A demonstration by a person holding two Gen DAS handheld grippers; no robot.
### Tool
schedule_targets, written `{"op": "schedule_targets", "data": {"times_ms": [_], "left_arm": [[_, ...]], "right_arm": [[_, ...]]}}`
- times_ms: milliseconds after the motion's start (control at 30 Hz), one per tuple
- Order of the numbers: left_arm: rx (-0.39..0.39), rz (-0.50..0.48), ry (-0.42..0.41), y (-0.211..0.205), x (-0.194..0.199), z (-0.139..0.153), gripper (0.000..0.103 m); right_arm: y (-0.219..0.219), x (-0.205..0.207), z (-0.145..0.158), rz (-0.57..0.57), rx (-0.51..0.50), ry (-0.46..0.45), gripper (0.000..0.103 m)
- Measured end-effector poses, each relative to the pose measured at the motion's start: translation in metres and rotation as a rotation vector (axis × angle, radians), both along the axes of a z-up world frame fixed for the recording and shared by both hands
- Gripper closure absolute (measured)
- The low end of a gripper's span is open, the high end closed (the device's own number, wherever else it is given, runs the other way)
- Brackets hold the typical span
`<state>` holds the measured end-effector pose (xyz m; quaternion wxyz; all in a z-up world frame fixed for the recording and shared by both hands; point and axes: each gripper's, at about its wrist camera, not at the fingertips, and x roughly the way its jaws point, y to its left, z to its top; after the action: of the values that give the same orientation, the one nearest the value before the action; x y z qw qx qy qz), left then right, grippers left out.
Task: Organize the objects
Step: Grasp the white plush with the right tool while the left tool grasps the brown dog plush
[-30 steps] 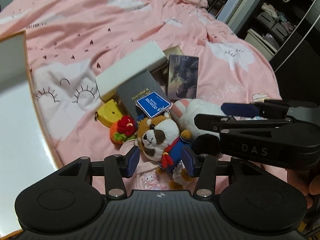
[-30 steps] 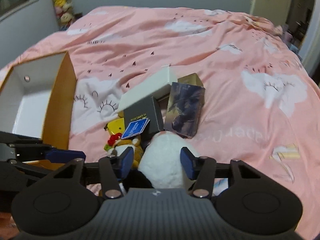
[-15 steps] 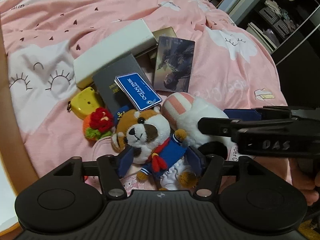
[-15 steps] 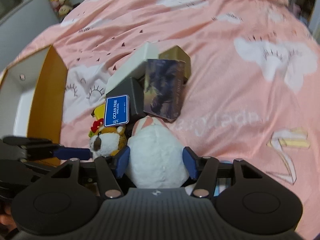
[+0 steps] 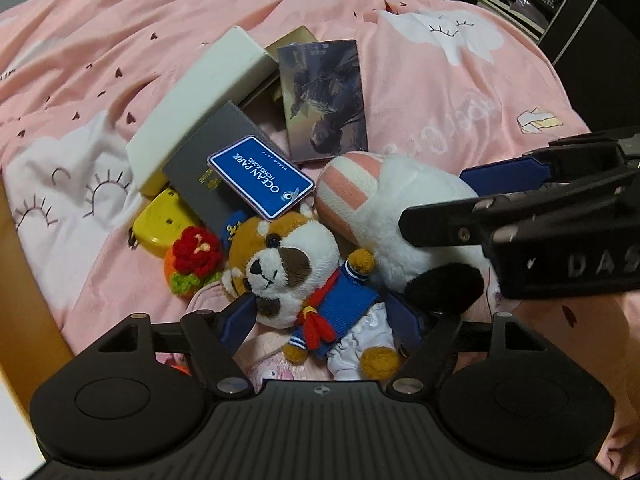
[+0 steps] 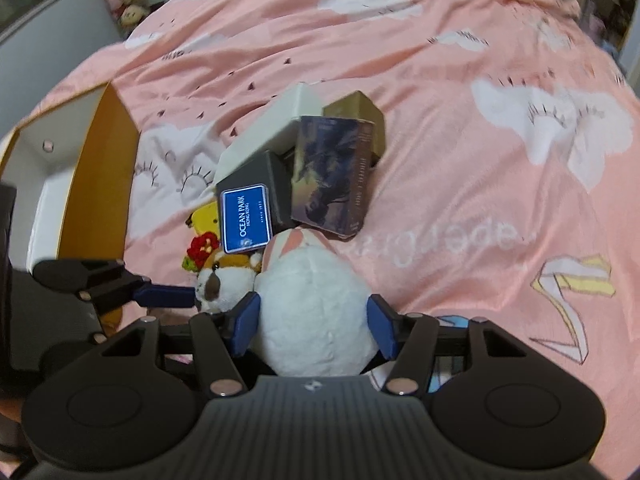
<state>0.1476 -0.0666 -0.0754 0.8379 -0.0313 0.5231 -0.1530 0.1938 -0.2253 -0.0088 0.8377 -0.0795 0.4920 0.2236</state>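
**Two Plush Toys Straddled by Grippers on Pink Bed**

The red panda plush (image 5: 294, 276), dressed in a blue sailor outfit with a red scarf, is found lying on the pink bedspread (image 5: 460, 92). It is straddled by the left gripper (image 5: 320, 322), whose jaws stand wide and have just been opening; the plush lies between the pads, but no pressure on it is seen.

Just beside it lies the white plush (image 6: 316, 320), with a pink-and-white striped part at its far end. It is flanked by the right gripper (image 6: 314, 322); the jaws have been opening a little, and both blue pads are seen against the fur. Whether the pads press in cannot be told for certain, though contact on both sides is apparent.

Beyond the plushes a pile is noted: a blue Ocean Park card (image 5: 262, 178) resting on a dark grey box (image 5: 210, 172), a long white box (image 5: 200, 100) leaning over it, a picture-covered box (image 5: 324, 98) and a gold box (image 6: 358, 114) behind. A yellow case (image 5: 160, 224) and a crocheted red flower (image 5: 194, 258) lie near the panda's head.

An open orange-walled box (image 6: 102, 176) with a white interior stands at the left of the pile.
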Motion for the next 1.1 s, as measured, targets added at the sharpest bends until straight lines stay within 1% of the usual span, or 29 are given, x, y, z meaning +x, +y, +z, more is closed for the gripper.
{"op": "schedule_targets", "data": {"times_ms": [67, 133, 200, 300, 433, 500, 600, 667, 700, 767, 800, 833, 867, 900, 933, 1000, 1033, 1067, 1100], "left_arm": [[-0.015, 0.02, 0.002, 0.006, -0.005, 0.003, 0.023], [0.002, 0.016, -0.003, 0.01, -0.011, 0.006, 0.026], [0.01, 0.012, -0.008, 0.014, -0.018, 0.009, 0.032], [0.017, 0.014, -0.019, 0.02, -0.029, 0.013, 0.037], [0.04, 0.016, -0.043, 0.029, -0.04, 0.019, 0.039], [0.038, 0.025, -0.041, 0.033, -0.043, 0.019, 0.042], [0.017, 0.062, -0.038, 0.042, -0.046, 0.023, 0.046], [-0.01, 0.095, -0.03, 0.049, -0.045, 0.025, 0.048], [-0.036, 0.113, -0.016, 0.054, -0.043, 0.024, 0.049], [-0.072, 0.135, 0.001, 0.059, -0.04, 0.022, 0.05], [-0.082, 0.14, 0.006, 0.06, -0.039, 0.022, 0.051], [-0.094, 0.144, 0.011, 0.061, -0.038, 0.022, 0.053], [-0.112, 0.15, 0.025, 0.062, -0.037, 0.021, 0.054], [-0.138, 0.162, 0.042, 0.065, -0.037, 0.019, 0.056], [-0.158, 0.171, 0.051, 0.067, -0.037, 0.018, 0.058], [-0.2, 0.2, 0.069, 0.075, -0.035, 0.017, 0.059], [-0.222, 0.215, 0.07, 0.078, -0.034, 0.018, 0.06], [-0.233, 0.233, 0.072, 0.08, -0.032, 0.018, 0.06], [-0.255, 0.241, 0.076, 0.082, -0.03, 0.018, 0.055]], "right_arm": [[0.009, -0.007, 0.001, 0.044, -0.044, -0.023, 0.04], [0.022, -0.014, 0.001, 0.091, -0.103, -0.047, 0.039], [0.032, -0.018, 0.001, 0.125, -0.14, -0.05, 0.037], [0.042, -0.018, -0.004, 0.156, -0.186, -0.046, 0.03], [0.052, -0.02, -0.01, 0.182, -0.233, -0.054, 0.021], [0.057, -0.021, -0.014, 0.194, -0.268, -0.07, 0.02], [0.066, -0.027, -0.025, 0.251, -0.378, -0.118, 0.019], [0.068, -0.034, -0.031, 0.286, -0.439, -0.157, 0.023], [0.068, -0.037, -0.03, 0.292, -0.444, -0.174, 0.024], [0.066, -0.04, -0.026, 0.284, -0.435, -0.189, 0.03], [0.065, -0.041, -0.022, 0.282, -0.424, -0.194, 0.031], [0.063, -0.041, -0.019, 0.277, -0.406, -0.19, 0.033], [0.06, -0.039, -0.014, 0.26, -0.368, -0.177, 0.033], [0.057, -0.037, -0.008, 0.242, -0.314, -0.156, 0.034], [0.054, -0.035, -0.002, 0.226, -0.231, -0.118, 0.035], [0.046, -0.028, 0.004, 0.19, -0.081, -0.017, 0.035], [0.044, -0.025, 0.002, 0.177, -0.048, 0.014, 0.035], [0.043, -0.023, -0.002, 0.167, -0.04, 0.027, 0.035], [0.042, -0.021, -0.006, 0.155, -0.039, 0.035, 0.035]]}}
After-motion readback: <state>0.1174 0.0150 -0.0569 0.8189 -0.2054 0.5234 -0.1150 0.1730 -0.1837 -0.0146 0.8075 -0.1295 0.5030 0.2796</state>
